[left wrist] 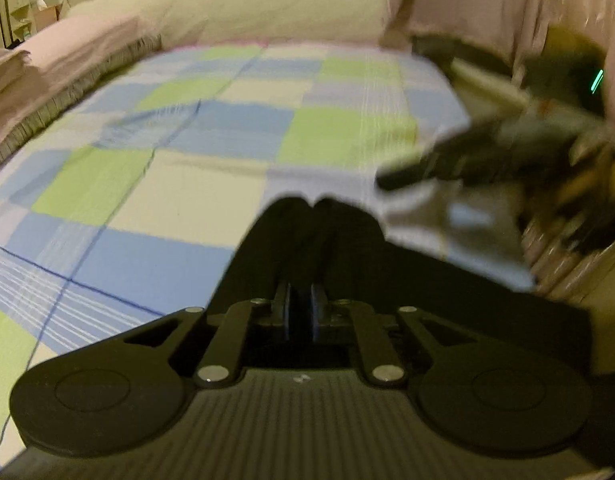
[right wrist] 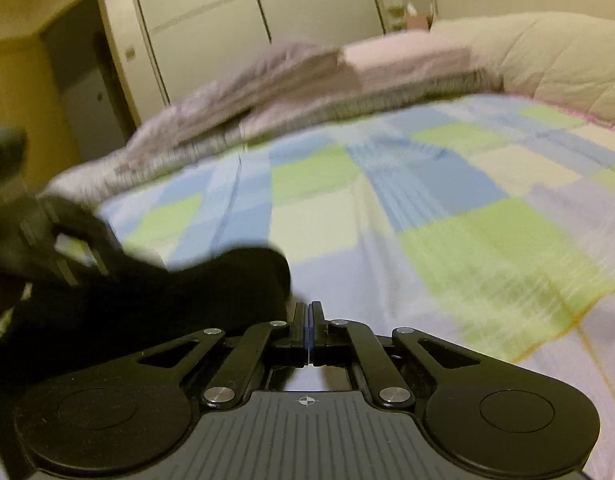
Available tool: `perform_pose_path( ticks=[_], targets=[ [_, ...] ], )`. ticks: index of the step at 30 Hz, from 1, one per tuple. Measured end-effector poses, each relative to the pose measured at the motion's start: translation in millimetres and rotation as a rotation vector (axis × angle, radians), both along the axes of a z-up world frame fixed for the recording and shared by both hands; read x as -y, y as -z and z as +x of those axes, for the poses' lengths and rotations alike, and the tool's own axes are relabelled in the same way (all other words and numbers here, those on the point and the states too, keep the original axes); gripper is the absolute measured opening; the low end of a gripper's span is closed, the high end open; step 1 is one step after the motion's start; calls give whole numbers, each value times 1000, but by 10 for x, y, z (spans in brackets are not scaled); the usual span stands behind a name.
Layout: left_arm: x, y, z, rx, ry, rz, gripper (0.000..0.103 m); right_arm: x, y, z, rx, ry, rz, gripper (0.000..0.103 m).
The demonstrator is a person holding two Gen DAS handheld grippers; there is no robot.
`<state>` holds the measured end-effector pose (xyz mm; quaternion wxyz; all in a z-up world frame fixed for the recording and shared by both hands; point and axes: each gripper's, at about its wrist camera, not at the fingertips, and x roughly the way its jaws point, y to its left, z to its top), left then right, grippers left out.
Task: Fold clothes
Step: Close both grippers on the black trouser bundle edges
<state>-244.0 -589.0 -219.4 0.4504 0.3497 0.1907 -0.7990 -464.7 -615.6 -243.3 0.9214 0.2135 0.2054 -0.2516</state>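
Left gripper (left wrist: pixel 303 304): fingers pressed together on a black garment (left wrist: pixel 307 236). The cloth bunches over and ahead of the fingertips, hiding them; only the blue pads (left wrist: pixel 318 312) near the base show, with a thin fold of black between them. The garment spreads back to the right of the fingers, along the gripper body.

Right gripper (right wrist: pixel 309 320): fingers closed flat against each other, a hairline seam between them. Whether any cloth is caught there, cannot tell. In the right wrist view the black garment lies just left of the fingers, touching their left side, and runs off left toward the left gripper, which shows blurred at the frame's left edge.

In the left wrist view the right gripper (left wrist: pixel 395 176) is ahead and to the right of the fingers, motion-blurred, its state not readable there.

Beyond both sets of fingers: checked sheet (left wrist: pixel 179 152) in blue, green and cream, covering the bed. Further ahead and left, a stack of folded pink and lilac cloth (right wrist: pixel 347 68). Past that, a cream quilt (left wrist: pixel 267 4). Both frames blurred.
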Motion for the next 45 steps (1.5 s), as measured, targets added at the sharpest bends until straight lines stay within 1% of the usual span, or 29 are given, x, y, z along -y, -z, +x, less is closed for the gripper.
perform_pose_path(
  ticks=[1, 3, 4, 5, 6, 9, 11, 12, 13, 14, 16, 17, 19, 20, 23, 25, 27, 29, 31, 33, 34, 36, 37, 39, 40, 41, 42, 45],
  targets=[
    [18, 19, -9, -3, -4, -5, 8, -9, -46, 2, 18, -9, -2, 2],
    [25, -1, -23, -9, -11, -24, 8, -16, -108, 64, 24, -29, -10, 29],
    [14, -38, -28, -12, -13, -38, 8, -16, -119, 95, 22, -37, -11, 52],
    [32, -69, -35, -16, -10, -49, 8, -12, -87, 103, 18, -45, 0, 55],
    [50, -99, -42, -19, -7, -60, 8, -7, -55, 110, 14, -54, 11, 54],
    [158, -113, -117, 14, 23, -61, 8, 6, 42, 134, 1, -78, 44, 54],
    [230, -90, -168, 7, 61, -35, 7, 14, 106, 150, -7, -94, 65, 26],
    [255, -63, -215, 17, 81, -29, 8, 19, 138, 157, -11, -102, 76, 25],
    [279, -37, -261, 28, 101, -23, 8, 23, 170, 165, -15, -110, 87, 16],
    [297, -17, -294, 32, 117, -21, 7, 27, 202, 173, -20, -118, 98, 10],
    [326, 1, -329, 36, 131, -18, 5, 16, 230, 168, -31, -129, 92, 6],
    [340, 10, -347, 39, 138, -17, 1, 4, 232, 162, -38, -132, 81, 5],
    [353, 29, -420, 107, 153, -52, 0, -26, 227, 175, -50, -133, 59, 5],
    [361, 33, -434, 130, 140, -78, 1, -49, 218, 181, -52, -130, 42, 4],
    [401, 91, -385, 117, 82, -93, 2, -82, 192, 194, -49, -104, 0, 3],
    [440, 131, -350, 106, 53, -84, 1, -11, 237, 216, -61, -77, 12, 2],
    [473, 125, -290, 153, -20, -108, 0, 17, 218, 187, -70, -70, 16, 0],
    [523, 91, -112, 121, -78, -89, 0, 45, 206, 156, -84, -59, 18, 0],
    [455, -23, 78, 96, -121, -95, 0, 80, 246, 99, -132, -18, 18, 0],
    [340, -154, 245, 66, -148, -99, 0, 142, 246, -17, -113, 32, 44, 0],
    [281, -220, 328, 51, -161, -101, 0, 125, 220, -58, -93, 36, 46, 0],
    [25, -323, 433, 44, -162, -104, 1, 46, 144, -121, -51, 23, 41, 0],
    [-111, -367, 477, 35, -161, -105, 1, -12, 101, -133, -31, 8, 38, 4],
    [-422, -421, 545, 11, -159, -98, 5, -140, 31, -121, -3, -19, 38, 37],
    [-587, -416, 545, 13, -149, -86, 7, -199, 16, -76, 0, -29, 38, 69],
    [-706, -385, 546, 24, -146, -75, 10, -257, 7, -26, 1, -44, 37, 72],
    [-825, -354, 546, 35, -143, -63, 10, -310, 19, 40, -8, -77, 36, 72],
    [-1061, -83, 588, 155, -170, -7, 10, -487, 84, 181, -98, -141, 56, 71]
  ],
)
